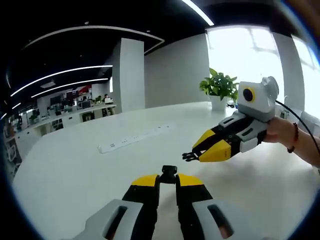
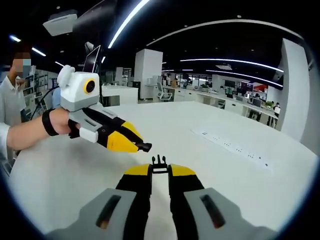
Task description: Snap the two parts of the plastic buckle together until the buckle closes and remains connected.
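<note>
My left gripper (image 1: 168,182) is shut on the black socket half of the buckle (image 1: 168,174), which pokes out between its yellow tips. In the same view my right gripper (image 1: 198,153) comes in from the right, shut on the pronged half (image 1: 189,156); the two halves are a short gap apart, above the white table (image 1: 75,170). In the right gripper view, my right gripper (image 2: 160,171) pinches the pronged half (image 2: 159,163), prongs pointing away. The left gripper (image 2: 138,143) enters from the left with the socket half (image 2: 145,147) at its tip, just above and left of the prongs.
A white power strip (image 1: 135,137) (image 2: 235,146) lies on the table beyond the grippers. A potted plant (image 1: 220,87) stands at the table's far edge by the window. A person's hands (image 1: 280,132) (image 2: 57,122) hold the grippers. Office desks fill the background.
</note>
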`<state>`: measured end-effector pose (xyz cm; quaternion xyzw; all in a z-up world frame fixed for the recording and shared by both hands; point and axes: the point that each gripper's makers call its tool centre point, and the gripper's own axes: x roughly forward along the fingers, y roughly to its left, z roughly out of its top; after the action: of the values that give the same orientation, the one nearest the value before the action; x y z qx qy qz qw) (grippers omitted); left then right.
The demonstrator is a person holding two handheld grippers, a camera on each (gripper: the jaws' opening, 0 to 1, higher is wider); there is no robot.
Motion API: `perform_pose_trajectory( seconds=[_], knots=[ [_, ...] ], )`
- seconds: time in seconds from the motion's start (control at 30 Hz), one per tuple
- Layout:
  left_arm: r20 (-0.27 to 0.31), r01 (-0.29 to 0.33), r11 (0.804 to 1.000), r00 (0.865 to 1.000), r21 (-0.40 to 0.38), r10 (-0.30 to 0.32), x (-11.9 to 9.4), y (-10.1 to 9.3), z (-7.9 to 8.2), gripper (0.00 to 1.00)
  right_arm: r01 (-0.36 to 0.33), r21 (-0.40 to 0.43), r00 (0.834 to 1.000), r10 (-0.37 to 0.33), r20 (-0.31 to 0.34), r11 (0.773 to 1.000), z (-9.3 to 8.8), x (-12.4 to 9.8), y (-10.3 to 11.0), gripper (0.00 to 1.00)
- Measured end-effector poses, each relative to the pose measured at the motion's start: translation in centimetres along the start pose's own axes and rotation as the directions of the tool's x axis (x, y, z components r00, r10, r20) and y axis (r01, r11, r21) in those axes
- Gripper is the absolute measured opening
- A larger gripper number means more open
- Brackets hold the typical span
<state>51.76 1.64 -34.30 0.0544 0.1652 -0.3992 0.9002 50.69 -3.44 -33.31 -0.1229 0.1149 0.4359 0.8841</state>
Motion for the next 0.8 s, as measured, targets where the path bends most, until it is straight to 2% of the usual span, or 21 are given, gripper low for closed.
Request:
perform_pose_trajectory(
  seconds=[0.8],
  knots=[
    [-0.002, 0.003, 1.000, 1.000, -0.007, -0.003, -0.9, -0.2, -0.4, 0.12, -0.005, 0.004, 1.000, 0.005, 0.000, 1.000, -0.3, -0.7, 1.1, 0.12]
  ],
)
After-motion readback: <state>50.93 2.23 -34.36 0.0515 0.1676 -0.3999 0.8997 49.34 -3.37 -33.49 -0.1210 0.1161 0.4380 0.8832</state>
